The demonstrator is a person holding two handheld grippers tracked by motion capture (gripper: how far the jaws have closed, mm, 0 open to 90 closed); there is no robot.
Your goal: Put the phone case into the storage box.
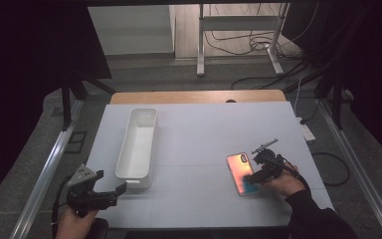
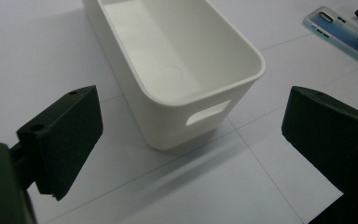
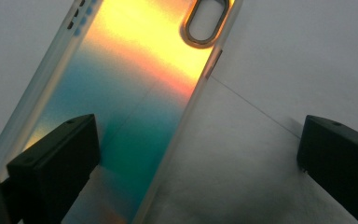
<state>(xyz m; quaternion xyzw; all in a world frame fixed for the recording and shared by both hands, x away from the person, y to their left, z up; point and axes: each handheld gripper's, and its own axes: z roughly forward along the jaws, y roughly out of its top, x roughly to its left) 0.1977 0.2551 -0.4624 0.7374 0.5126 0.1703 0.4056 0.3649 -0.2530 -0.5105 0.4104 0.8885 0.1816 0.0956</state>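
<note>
An iridescent orange-to-teal phone case point(image 1: 239, 172) lies on the white table at the right. My right gripper point(image 1: 255, 173) stands open at the case's right edge. In the right gripper view its left jaw hangs over the case point(image 3: 135, 70) and its right jaw over bare table, so the case's long edge runs between them point(image 3: 198, 161). A long white bin point(image 1: 138, 144) stands empty at the left. My left gripper point(image 1: 112, 187) is open just short of the bin's near end point(image 2: 177, 60), with nothing between its jaws point(image 2: 196, 133). The case point(image 2: 340, 35) also lies far right there.
The white table top point(image 1: 204, 124) has a wooden strip point(image 1: 199, 96) along its back edge. Metal rails run down both sides. Cables and a power strip point(image 1: 307, 132) lie on the floor to the right, and a metal stand point(image 1: 238, 22) stands behind.
</note>
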